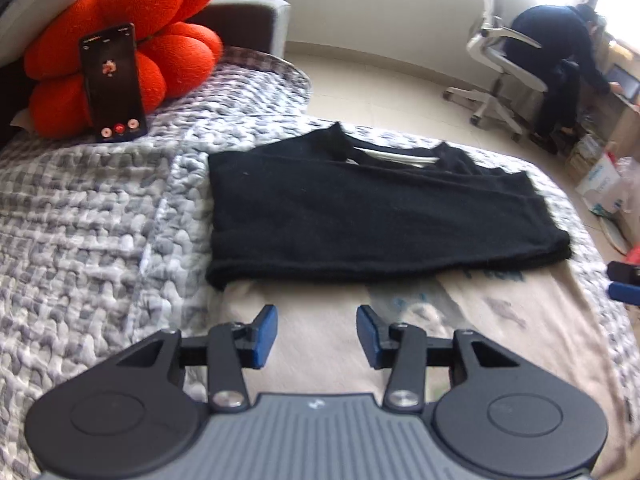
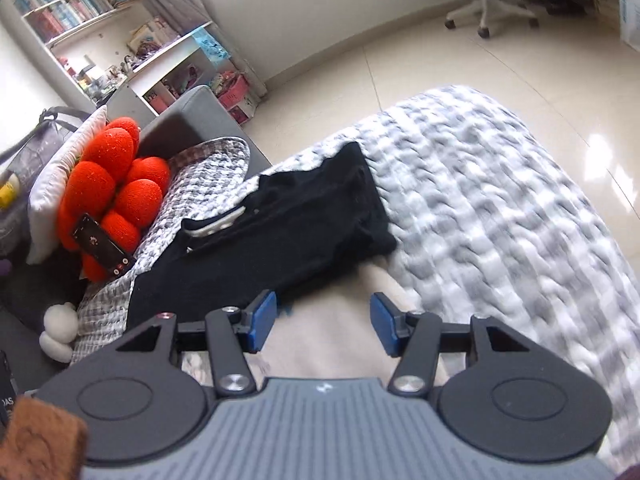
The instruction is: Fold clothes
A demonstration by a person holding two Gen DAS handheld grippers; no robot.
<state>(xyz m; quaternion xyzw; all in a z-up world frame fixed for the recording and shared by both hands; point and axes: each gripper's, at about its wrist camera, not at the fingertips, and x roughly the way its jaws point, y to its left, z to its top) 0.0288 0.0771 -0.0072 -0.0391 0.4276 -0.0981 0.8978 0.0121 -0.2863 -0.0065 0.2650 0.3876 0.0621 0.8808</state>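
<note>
A folded black garment point(image 1: 332, 208) lies on the bed, on the far part of a flat beige garment point(image 1: 320, 344) with a faded blue print. My left gripper point(image 1: 317, 330) is open and empty, just above the beige garment, short of the black one's near edge. My right gripper point(image 2: 323, 322) is open and empty over the beige garment point(image 2: 332, 344), with the black garment point(image 2: 288, 232) ahead to the left. The tip of the right gripper point(image 1: 624, 280) shows at the right edge of the left wrist view.
A grey-white checked quilt point(image 1: 80, 216) covers the bed. An orange flower cushion point(image 1: 120, 44) with a phone point(image 1: 114, 84) leaning on it stands at the back left. A person on a white office chair point(image 1: 504, 76) sits beyond the bed. Bookshelves point(image 2: 80, 12) line the far wall.
</note>
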